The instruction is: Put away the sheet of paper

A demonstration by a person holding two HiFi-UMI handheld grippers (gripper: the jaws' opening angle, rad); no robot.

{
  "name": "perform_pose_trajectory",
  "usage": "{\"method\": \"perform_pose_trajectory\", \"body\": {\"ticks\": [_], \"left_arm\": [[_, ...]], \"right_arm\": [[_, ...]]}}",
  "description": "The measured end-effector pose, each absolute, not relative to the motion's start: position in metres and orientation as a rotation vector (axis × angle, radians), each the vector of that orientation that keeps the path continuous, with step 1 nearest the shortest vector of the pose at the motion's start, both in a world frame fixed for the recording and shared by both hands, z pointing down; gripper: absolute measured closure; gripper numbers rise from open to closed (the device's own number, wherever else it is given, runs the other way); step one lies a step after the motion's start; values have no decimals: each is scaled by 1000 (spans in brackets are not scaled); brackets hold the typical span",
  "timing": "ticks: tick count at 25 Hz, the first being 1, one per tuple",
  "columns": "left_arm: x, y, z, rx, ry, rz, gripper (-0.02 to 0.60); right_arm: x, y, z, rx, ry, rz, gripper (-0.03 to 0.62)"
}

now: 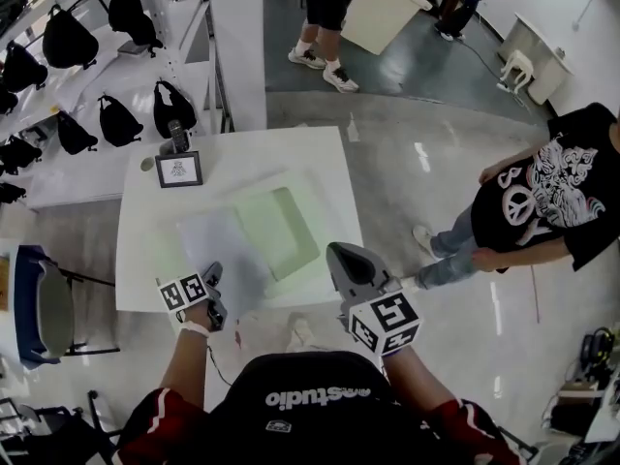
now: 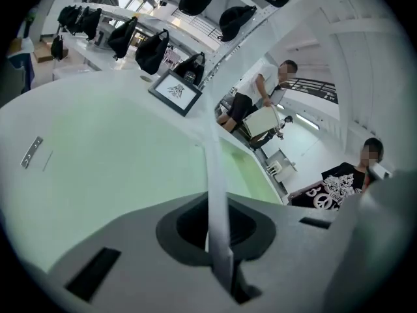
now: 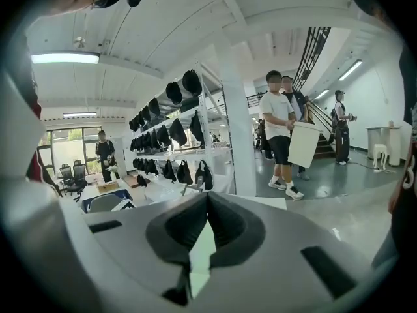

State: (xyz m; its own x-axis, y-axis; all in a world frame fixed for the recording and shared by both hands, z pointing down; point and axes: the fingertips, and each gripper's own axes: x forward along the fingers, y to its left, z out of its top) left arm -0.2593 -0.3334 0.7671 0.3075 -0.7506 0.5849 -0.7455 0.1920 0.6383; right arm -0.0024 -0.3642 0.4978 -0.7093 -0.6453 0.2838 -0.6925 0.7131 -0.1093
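A white sheet of paper (image 1: 218,245) lies on the left half of a pale green open folder (image 1: 283,223) on the white table (image 1: 291,153). My left gripper (image 1: 210,277) is shut on the sheet's near edge. In the left gripper view the sheet (image 2: 212,165) shows edge-on as a thin white strip pinched between the closed jaws of the left gripper (image 2: 215,207), with the green folder (image 2: 98,168) beyond. My right gripper (image 1: 346,255) hovers at the table's near right edge, off the folder. In its own view the right gripper (image 3: 207,204) has its jaws together and holds nothing.
A small framed picture (image 1: 179,170) stands at the table's far left corner. A person in a black T-shirt (image 1: 542,201) stands to the right; another carries a white board (image 1: 383,8) at the back. Shelves of black bags (image 1: 116,114) and a chair (image 1: 44,308) are to the left.
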Motion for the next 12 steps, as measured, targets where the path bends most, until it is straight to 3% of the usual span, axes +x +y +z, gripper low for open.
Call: {"method": "perform_pose_trajectory", "body": {"ticks": [12], "left_arm": [[-255, -367, 778, 1492, -1396, -56, 575]], "right_arm": [[0, -384, 505, 1055, -2683, 312, 591]]}}
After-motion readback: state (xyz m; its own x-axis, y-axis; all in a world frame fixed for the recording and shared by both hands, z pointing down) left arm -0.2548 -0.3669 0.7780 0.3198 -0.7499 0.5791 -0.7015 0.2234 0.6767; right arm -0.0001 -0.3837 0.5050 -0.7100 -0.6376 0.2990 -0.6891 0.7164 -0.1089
